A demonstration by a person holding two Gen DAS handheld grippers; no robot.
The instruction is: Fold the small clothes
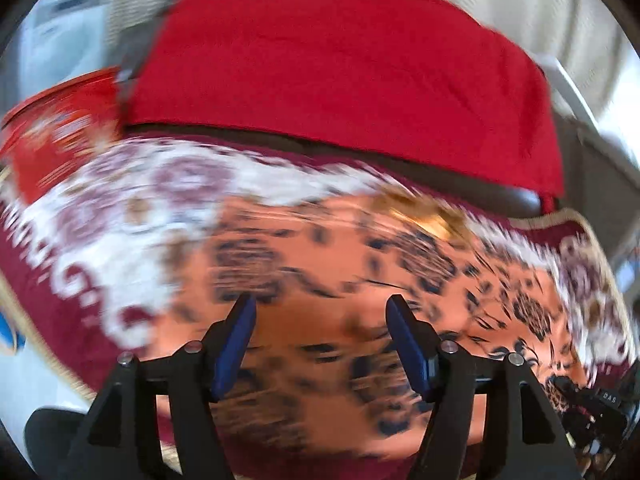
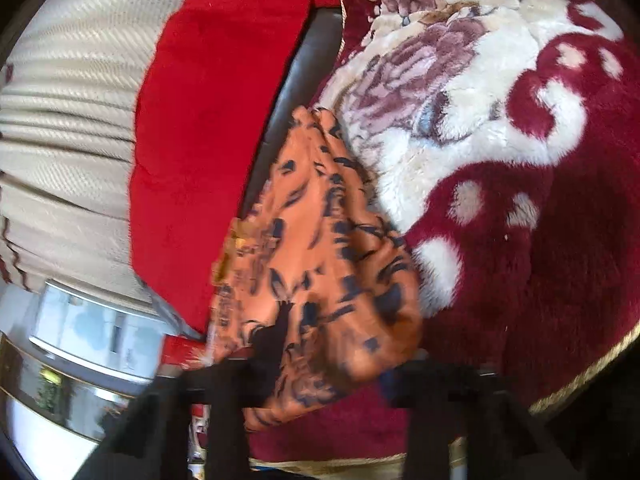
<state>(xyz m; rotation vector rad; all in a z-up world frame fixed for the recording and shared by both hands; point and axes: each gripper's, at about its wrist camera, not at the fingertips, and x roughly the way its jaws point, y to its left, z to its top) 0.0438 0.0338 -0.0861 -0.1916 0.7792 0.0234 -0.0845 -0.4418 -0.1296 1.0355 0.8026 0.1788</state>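
An orange patterned garment point(image 1: 320, 264) lies on a maroon floral blanket point(image 1: 120, 208), the left gripper point(image 1: 320, 312) open and empty above it, the right gripper point(image 2: 320, 364) clamped on its bunched edge.

A plush maroon blanket point(image 2: 540, 240) with cream flowers covered the surface, a red cushion point(image 1: 340, 64) lying along its far edge. Cream ribbed curtains point(image 2: 68, 128) hung behind, daylight came in, and a mirrored panel point(image 2: 80, 340) shone nearby
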